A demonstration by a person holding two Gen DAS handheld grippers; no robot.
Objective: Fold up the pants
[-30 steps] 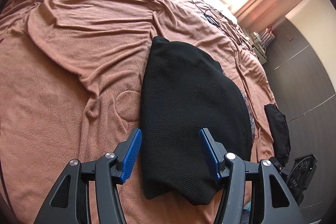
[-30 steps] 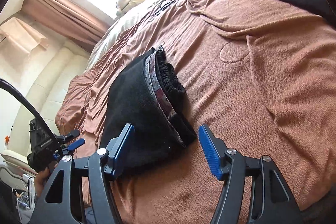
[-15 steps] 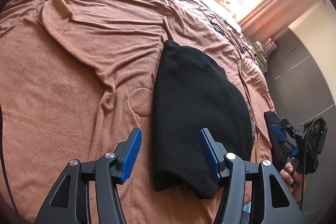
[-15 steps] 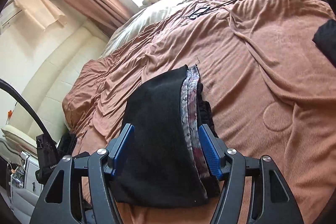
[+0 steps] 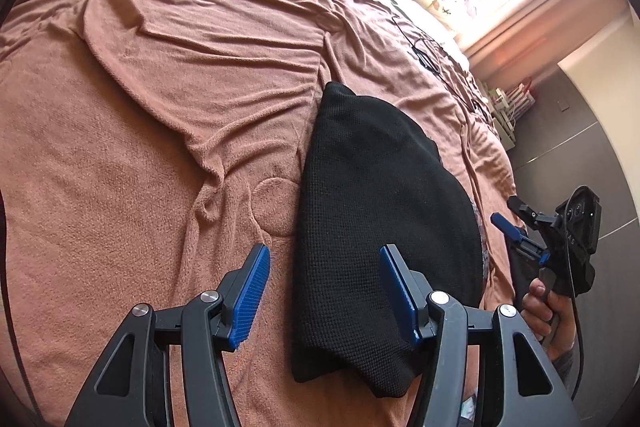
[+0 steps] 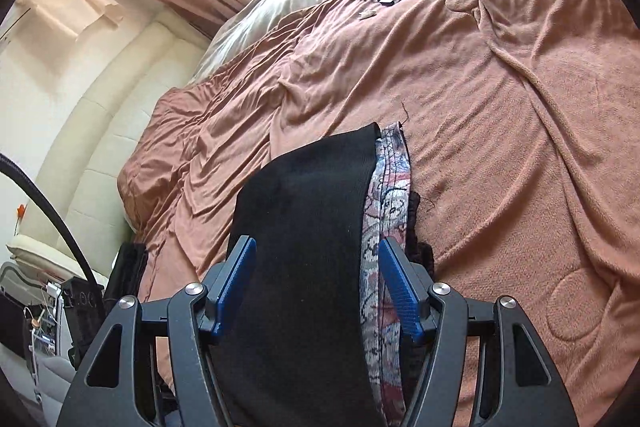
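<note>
Since the earlier frames, the right gripper [image 6: 318,289] has swung in from the open blanket beside the pants [image 6: 312,227] to a position directly over them; the garment, formerly left of its jaws, now fills the gap between its fingers. The left gripper [image 5: 324,295] has shifted only slightly; the pants have drifted a little toward the right finger in its view.

Jaw state: both grippers stand open. No fabric is pinched. The blue pads [image 5: 250,297] of the left gripper hang above the blanket [image 5: 140,167] and the garment without visible contact. Whether the right gripper's pads [image 6: 236,287] touch the cloth cannot be told.

Location of the garment: the pants lie folded into a compact black bundle on the brown blanket, near the bed's near edge. A patterned lining [image 6: 380,227] and a gathered waistband show along the bundle's right side in the right wrist view.

Governing relation: the bundle's long axis runs away from both grippers, roughly parallel to the fingers. The right gripper straddles the near end, centred over it. The left gripper is offset to the bundle's left edge, with only its right finger over the fabric. The right hand [image 5: 548,311] is judged the nearer, and its jaws are the better aligned for a closing move
</note>
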